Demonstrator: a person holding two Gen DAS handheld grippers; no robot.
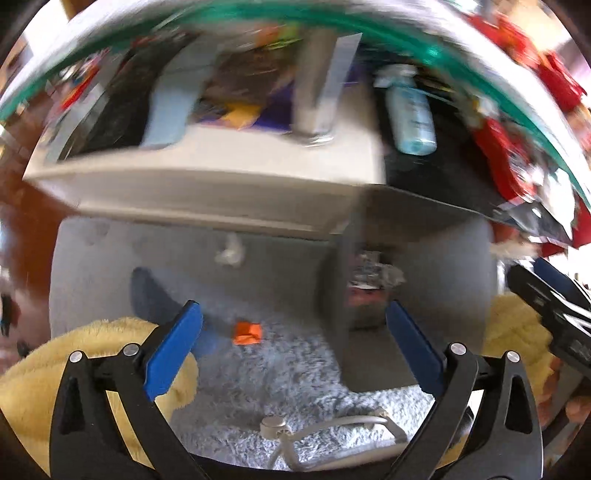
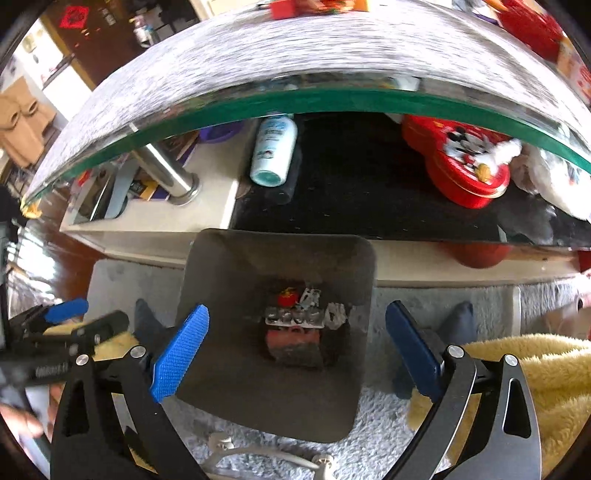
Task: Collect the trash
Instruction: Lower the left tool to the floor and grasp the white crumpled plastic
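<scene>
Fingers point(image 2: 181, 350) of right gripper point(image 2: 295, 347) spread (nothing held), over trash bin point(image 2: 229, 369), wrappers point(image 2: 303, 317) inside

Not much you can actually read here, tbh. The white-and-teal bottle point(image 2: 274, 149) lying under the glass tabletop point(image 2: 332, 101) has blue print on its label, but it's too smeared to make out in either wrist view. The red tin point(image 2: 463, 162) on the black shelf has cartoon mouse characters on the lid, no legible words. There's a red diamond-shaped sign point(image 2: 75, 16) on the dark door in the back, with a mark I can't read. Some white lettering on the side of the left gripper point(image 2: 51, 369) is blurred too.
</scene>
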